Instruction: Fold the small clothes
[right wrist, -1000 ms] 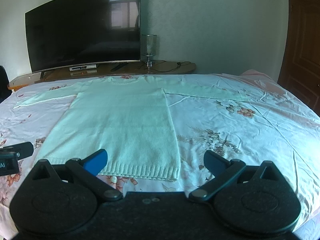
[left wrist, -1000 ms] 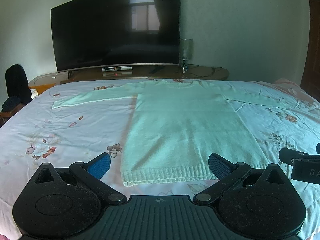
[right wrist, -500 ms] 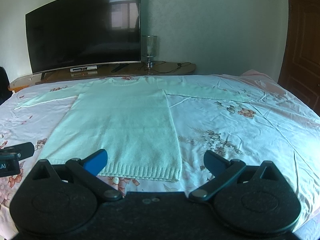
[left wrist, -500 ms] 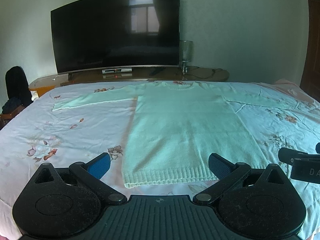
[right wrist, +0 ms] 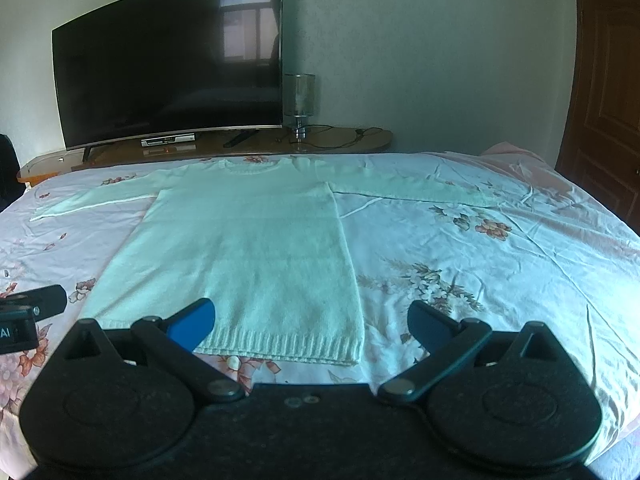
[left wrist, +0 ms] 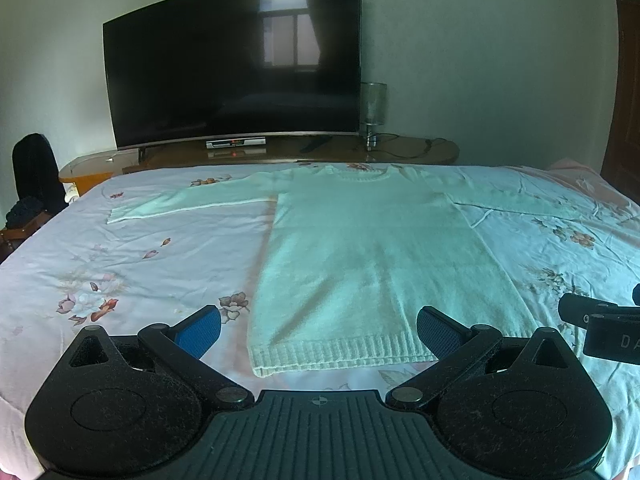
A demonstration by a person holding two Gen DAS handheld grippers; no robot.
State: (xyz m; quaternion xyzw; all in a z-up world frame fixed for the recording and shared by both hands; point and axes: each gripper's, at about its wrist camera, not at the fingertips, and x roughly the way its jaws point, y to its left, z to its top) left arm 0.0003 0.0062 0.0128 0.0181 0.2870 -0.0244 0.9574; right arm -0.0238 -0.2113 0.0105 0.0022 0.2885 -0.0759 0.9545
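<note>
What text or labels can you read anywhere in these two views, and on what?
"DA", cut off at the frame edge: on the right gripper, seen in the left view.
"AI", also cut off: on the left gripper, seen in the right view.
Box under the TV: markings too small to read.

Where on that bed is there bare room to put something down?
Bare sheet lies right of the sweater, below its right sleeve. Another free patch sits left of the sweater, below the left sleeve. The middle is taken by the sweater, and the near edge is crowded by both grippers' open fingers.
</note>
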